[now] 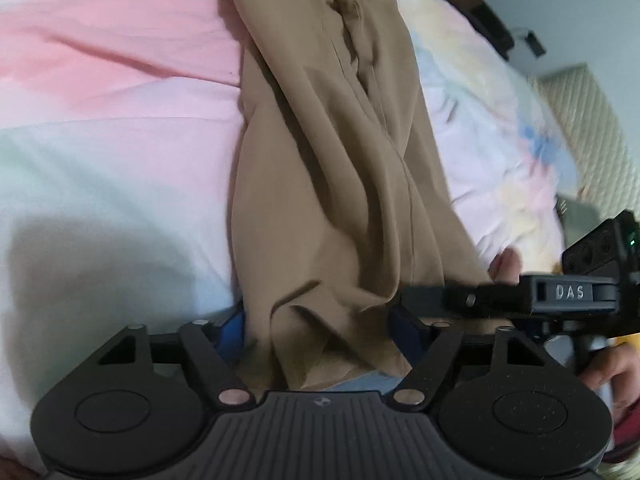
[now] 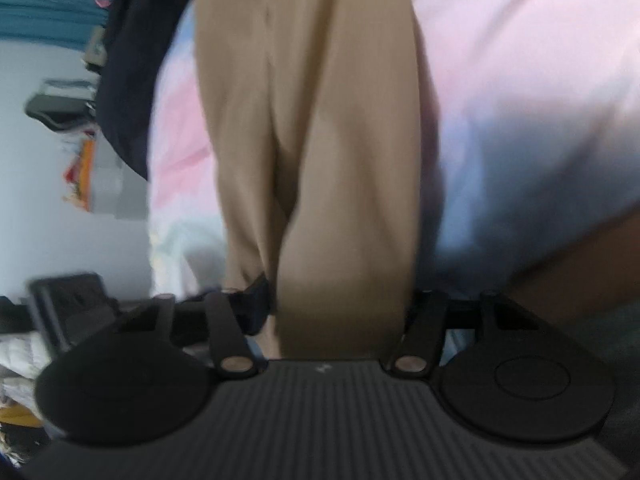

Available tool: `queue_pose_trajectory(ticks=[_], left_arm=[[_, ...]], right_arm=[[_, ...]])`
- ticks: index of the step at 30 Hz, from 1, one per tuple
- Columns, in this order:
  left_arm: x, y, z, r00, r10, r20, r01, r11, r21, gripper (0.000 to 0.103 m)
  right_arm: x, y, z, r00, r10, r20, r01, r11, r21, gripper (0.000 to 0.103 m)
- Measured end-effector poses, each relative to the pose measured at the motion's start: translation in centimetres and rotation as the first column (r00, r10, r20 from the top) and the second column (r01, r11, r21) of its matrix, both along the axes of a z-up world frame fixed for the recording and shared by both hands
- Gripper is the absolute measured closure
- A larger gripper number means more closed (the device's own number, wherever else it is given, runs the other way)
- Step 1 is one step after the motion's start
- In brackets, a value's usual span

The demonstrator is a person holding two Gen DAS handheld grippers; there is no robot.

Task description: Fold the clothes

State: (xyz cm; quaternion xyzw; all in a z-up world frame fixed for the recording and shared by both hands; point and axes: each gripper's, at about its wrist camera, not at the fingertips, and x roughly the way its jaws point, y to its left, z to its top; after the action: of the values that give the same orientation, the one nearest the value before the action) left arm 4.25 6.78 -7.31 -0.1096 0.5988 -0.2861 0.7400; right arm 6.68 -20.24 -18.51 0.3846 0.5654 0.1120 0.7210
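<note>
The only writing that can be read is "DAS", in pale letters on the black body of the right tongs, which reach in from the right edge of the left wrist view. A small pale emblem sits on the ribbed grey housing at the bottom of each view; it is too small to read.

In the left wrist view the left tongs stand wide apart, their blue-tipped fingers on either side of the lower end of the tan garment. The cloth bunches in folds between them; whether the pads press it cannot be told. The tip of the right tongs meets the garment's lower right edge, but the cloth and the blur hide how its jaws stand there.

In the right wrist view, which is blurred, the tan garment passes down between the dark fingers of the right tongs and fills the gap between them. Whether they clamp it cannot be told.

The garment runs as a long, creased strip from the bottom centre to the top of both views, lying on the bed, whose cover is pastel pink, white and pale green. A hand holds the right tool's grip at the lower right of the left wrist view. A dark garment sits at the upper left of the right wrist view, beside the bed's edge.
</note>
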Motion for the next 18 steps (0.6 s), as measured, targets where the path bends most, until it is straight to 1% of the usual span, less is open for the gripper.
queue_pose_trajectory(ticks=[1, 2, 3, 4, 5, 6, 7, 8, 9, 11, 12, 13, 15, 18], left_arm=[[-0.1, 0.0, 0.1, 1.0, 0.001, -0.001, -0.001, 1.0, 0.01, 0.038], [-0.3, 0.2, 0.1, 1.0, 0.008, 0.001, -0.008, 1.0, 0.021, 0.046], [-0.5, 0.4, 0.1, 1.0, 0.015, 0.003, -0.015, 0.999, 0.032, 0.056], [-0.7, 0.6, 0.1, 1.0, 0.023, 0.005, -0.023, 0.999, 0.042, 0.062], [-0.9, 1.2, -0.1, 0.999, 0.031, 0.01, -0.031, 0.999, 0.039, 0.073], [-1.1, 2.0, -0.4, 0.999, 0.038, 0.015, -0.039, 0.999, 0.033, 0.085], [-1.2, 2.4, -0.1, 0.999, 0.047, 0.027, -0.048, 0.999, 0.022, 0.09], [-1.2, 2.8, 0.4, 0.997, 0.061, 0.042, -0.06, 0.998, -0.009, 0.094], [-1.2, 3.4, 0.9, 0.995, 0.082, 0.058, -0.079, 0.995, -0.055, 0.095], [-1.2, 4.6, 1.8, 0.988, 0.13, 0.085, -0.117, 0.982, -0.151, 0.097], [-1.3, 5.3, 2.2, 0.985, 0.15, 0.086, -0.13, 0.972, -0.198, 0.097], [-1.2, 5.2, 2.2, 0.984, 0.163, 0.075, -0.143, 0.964, -0.222, 0.097], [-1.2, 5.7, 2.0, 0.983, 0.175, 0.063, -0.157, 0.963, -0.221, 0.097], [-0.7, 4.6, 0.9, 0.982, 0.187, 0.017, -0.181, 0.967, -0.179, 0.097]], right_arm=[[-0.4, 0.5, 0.0, 1.0, 0.016, -0.008, -0.016, 1.0, -0.006, 0.057], [-0.4, 0.5, 0.2, 1.0, 0.018, -0.004, -0.018, 0.999, -0.026, 0.06], [-0.4, 0.6, 0.4, 1.0, 0.019, 0.0, -0.019, 0.999, -0.047, 0.07], [-0.4, 0.7, 0.7, 1.0, 0.021, 0.005, -0.021, 0.998, -0.067, 0.077], [-0.5, 0.6, 0.9, 1.0, 0.017, 0.015, -0.016, 0.997, -0.072, 0.079], [-0.6, 0.6, 1.2, 1.0, 0.013, 0.025, -0.012, 0.997, -0.077, 0.084], [-0.8, 0.3, 1.6, 0.999, 0.004, 0.044, 0.0, 0.997, -0.078, 0.086], [-1.0, 0.0, 2.2, 0.997, -0.008, 0.073, 0.014, 0.997, -0.077, 0.087], [-1.1, -0.3, 2.8, 0.995, -0.02, 0.102, 0.028, 0.997, -0.074, 0.088], [-1.3, -0.9, 4.1, 0.985, -0.035, 0.168, 0.048, 0.996, -0.072, 0.088], [-1.3, -1.3, 4.8, 0.978, -0.037, 0.204, 0.053, 0.996, -0.072, 0.088], [-1.3, -1.5, 5.1, 0.977, -0.04, 0.21, 0.057, 0.996, -0.075, 0.088], [-1.1, -1.9, 5.7, 0.974, -0.045, 0.22, 0.065, 0.995, -0.082, 0.088], [-0.9, -2.6, 6.6, 0.97, -0.053, 0.236, 0.077, 0.993, -0.092, 0.088]])
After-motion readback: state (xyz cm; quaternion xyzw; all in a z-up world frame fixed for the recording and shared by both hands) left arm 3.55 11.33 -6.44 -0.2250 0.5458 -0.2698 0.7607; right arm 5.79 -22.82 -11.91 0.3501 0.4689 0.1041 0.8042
